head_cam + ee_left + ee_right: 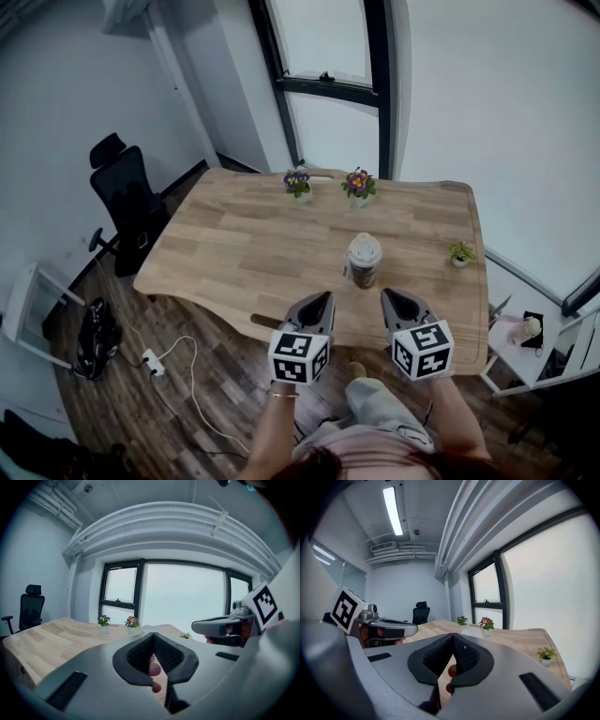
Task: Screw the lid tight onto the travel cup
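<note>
The travel cup (364, 262), dark-bodied with a pale lid resting on top, stands upright on the wooden table (253, 244), near its front edge. My left gripper (323, 300) hovers just short of the table edge, to the cup's lower left, shut and empty. My right gripper (388, 296) is level with it, to the cup's lower right, also shut with nothing in it. In the left gripper view the closed jaws (153, 637) hide most of the cup. Only the pale lid (472, 632) peeks over the jaws (452, 639) in the right gripper view.
Two small flower pots (299, 182) (359, 184) stand at the table's far edge, and a little green plant (460, 253) stands at its right edge. A black office chair (127, 197) is left of the table. Cables and a power strip (152, 361) lie on the floor.
</note>
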